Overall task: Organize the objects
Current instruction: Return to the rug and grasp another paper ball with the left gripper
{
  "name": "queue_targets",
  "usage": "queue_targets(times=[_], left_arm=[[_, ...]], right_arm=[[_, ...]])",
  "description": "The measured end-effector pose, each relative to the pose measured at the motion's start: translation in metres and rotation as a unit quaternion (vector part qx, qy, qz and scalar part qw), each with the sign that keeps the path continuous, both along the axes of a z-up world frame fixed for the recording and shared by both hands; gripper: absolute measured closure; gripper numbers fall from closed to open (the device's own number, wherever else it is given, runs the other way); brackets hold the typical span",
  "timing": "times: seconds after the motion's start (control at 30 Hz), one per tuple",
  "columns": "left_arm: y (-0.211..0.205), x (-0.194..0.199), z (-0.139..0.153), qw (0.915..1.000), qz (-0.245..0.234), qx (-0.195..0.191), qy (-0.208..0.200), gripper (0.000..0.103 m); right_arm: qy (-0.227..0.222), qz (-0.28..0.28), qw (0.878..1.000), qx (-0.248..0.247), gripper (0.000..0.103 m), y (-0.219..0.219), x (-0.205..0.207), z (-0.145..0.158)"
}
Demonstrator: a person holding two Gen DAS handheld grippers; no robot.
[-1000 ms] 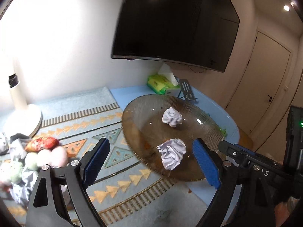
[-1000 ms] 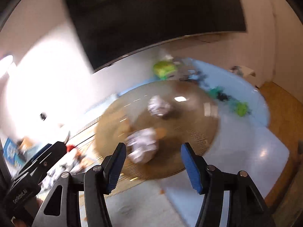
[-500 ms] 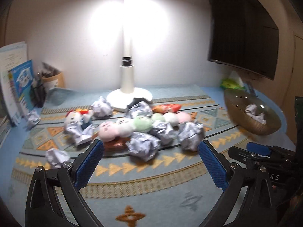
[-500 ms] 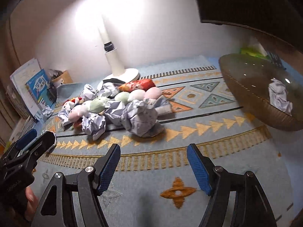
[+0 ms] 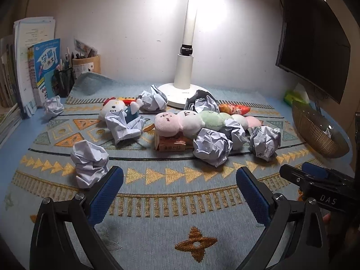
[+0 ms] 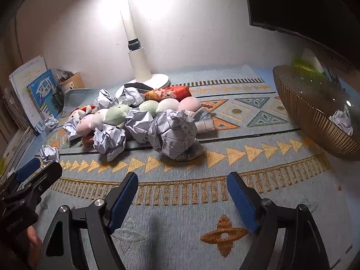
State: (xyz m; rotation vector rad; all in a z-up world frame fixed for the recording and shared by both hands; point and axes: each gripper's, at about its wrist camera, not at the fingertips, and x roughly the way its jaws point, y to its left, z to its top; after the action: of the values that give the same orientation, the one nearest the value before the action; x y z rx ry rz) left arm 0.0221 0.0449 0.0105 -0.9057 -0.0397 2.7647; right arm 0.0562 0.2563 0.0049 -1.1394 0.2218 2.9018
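Note:
Several crumpled paper balls lie among plush toys on a patterned mat (image 5: 171, 229). One paper ball (image 5: 90, 163) sits just beyond my left gripper's left finger; others (image 5: 212, 148) (image 5: 265, 142) lie ahead. A large paper ball (image 6: 173, 133) lies ahead of my right gripper (image 6: 182, 199), whose jaws are opening with nothing between them. My left gripper (image 5: 180, 190) is open and empty. A caterpillar plush (image 5: 191, 122) rests on a small box (image 5: 171, 145). The wire bowl (image 6: 315, 112) at the right holds a paper ball (image 6: 343, 120).
A white lamp base (image 5: 183, 92) stands behind the pile. Books (image 5: 40, 67) and a pen holder (image 5: 64, 78) line the left wall. A dark screen (image 5: 312, 40) hangs at the right, a green tissue pack (image 5: 294, 95) below it. A white cat plush (image 5: 117, 110) lies left.
Both grippers swung left from over the bowl to face the pile on the mat, and sank lower. Both sets of jaws have widened. The bowl now sits at the right edge.

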Motion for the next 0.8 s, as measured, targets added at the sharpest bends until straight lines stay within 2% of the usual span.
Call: queue_targets(times=[0.23,0.5,0.63,0.67,0.8], left_arm=[[-0.002,0.008,0.003,0.9997,0.014,-0.005,0.018,0.003],[-0.023,0.015,0.007,0.9991,0.034,0.021,0.017,0.003],[-0.057,0.024,0.014,0.9972,0.067,0.000,0.033,0.003],[-0.065,0.021,0.015,0.9969,0.073,-0.012,0.026,0.003],[-0.096,0.007,0.010,0.9966,0.078,-0.024,-0.006,0.003]], right_arm=[[0.004,0.004,1.000,0.007,0.023,-0.004,0.000,0.001],[-0.008,-0.004,1.000,-0.008,0.023,0.002,-0.002,-0.002],[-0.009,-0.012,1.000,0.003,0.023,-0.001,-0.004,0.000],[-0.003,-0.012,1.000,0.007,0.023,-0.004,-0.003,0.002],[-0.002,0.035,0.998,-0.046,0.023,-0.027,-0.011,0.013]])
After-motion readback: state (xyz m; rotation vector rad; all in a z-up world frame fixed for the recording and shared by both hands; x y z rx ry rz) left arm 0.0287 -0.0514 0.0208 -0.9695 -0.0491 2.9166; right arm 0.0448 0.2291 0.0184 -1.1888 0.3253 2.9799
